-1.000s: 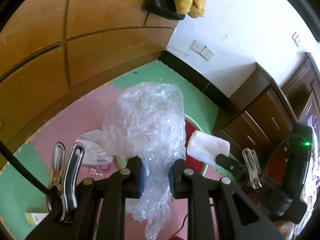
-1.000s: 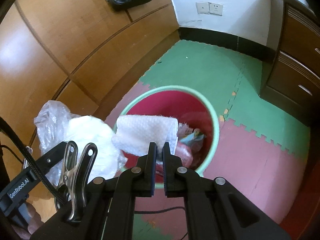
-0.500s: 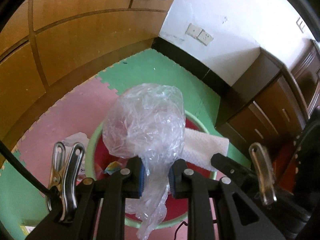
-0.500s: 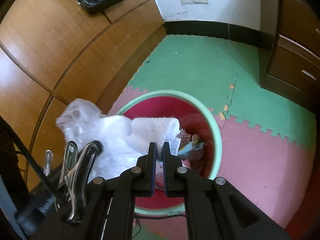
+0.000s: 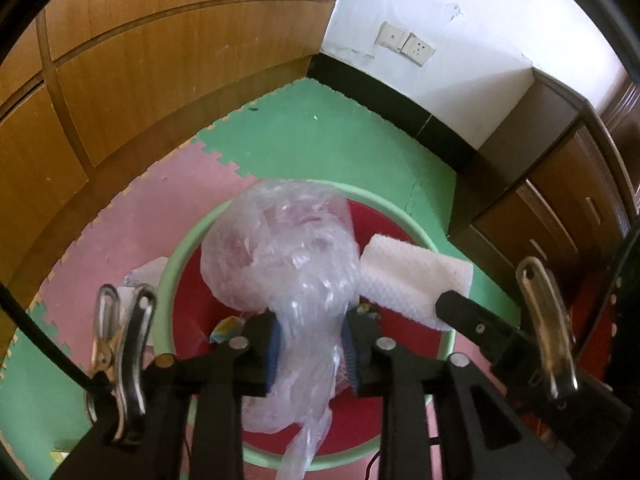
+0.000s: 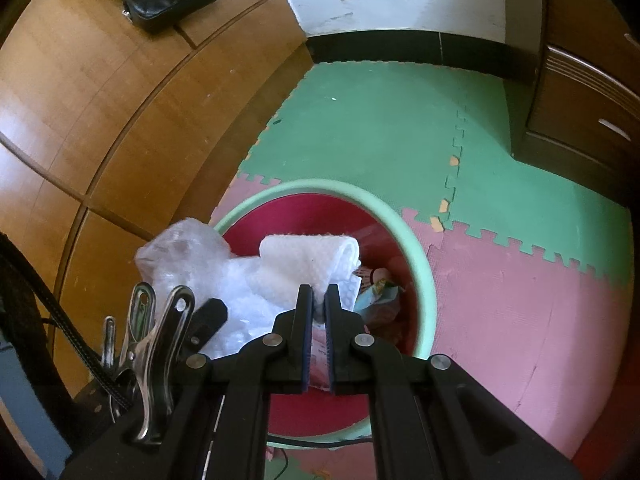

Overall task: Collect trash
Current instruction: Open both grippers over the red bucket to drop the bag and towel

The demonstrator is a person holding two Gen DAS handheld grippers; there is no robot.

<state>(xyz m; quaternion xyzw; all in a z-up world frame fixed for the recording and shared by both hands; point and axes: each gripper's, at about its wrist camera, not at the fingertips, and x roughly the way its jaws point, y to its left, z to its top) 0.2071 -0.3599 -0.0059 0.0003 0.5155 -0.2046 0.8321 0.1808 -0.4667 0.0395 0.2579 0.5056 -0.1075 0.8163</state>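
Left wrist view: your left gripper point(image 5: 310, 344) hangs over the green-rimmed red bin point(image 5: 168, 304) on the foam floor mat point(image 5: 320, 128), a crumpled clear plastic bag point(image 5: 288, 264) between its blue pads. The jaws have just been opening, and the bag appears to sit loosely between them, its tail draped over the bin's near rim. Just right of it, your right gripper point(image 6: 316, 304) stays pinched nearly shut on a folded white paper towel point(image 6: 312, 260), also held above the bin's mouth. Earlier trash, coloured wrappers point(image 6: 376, 296), lies at the bottom.

To finish this drop cleanly, you probably want to spread the left jaws wider and give the light film a moment to slip free, since thin plastic tends to cling to pads. Keep the bag's bulk over the red interior, not the rim, so the trailing tail follows it in. Release the towel only once it is clear of the bag. A scrap of white litter point(image 5: 148, 268) on the pink mat left of the bin looks to be still uncollected.
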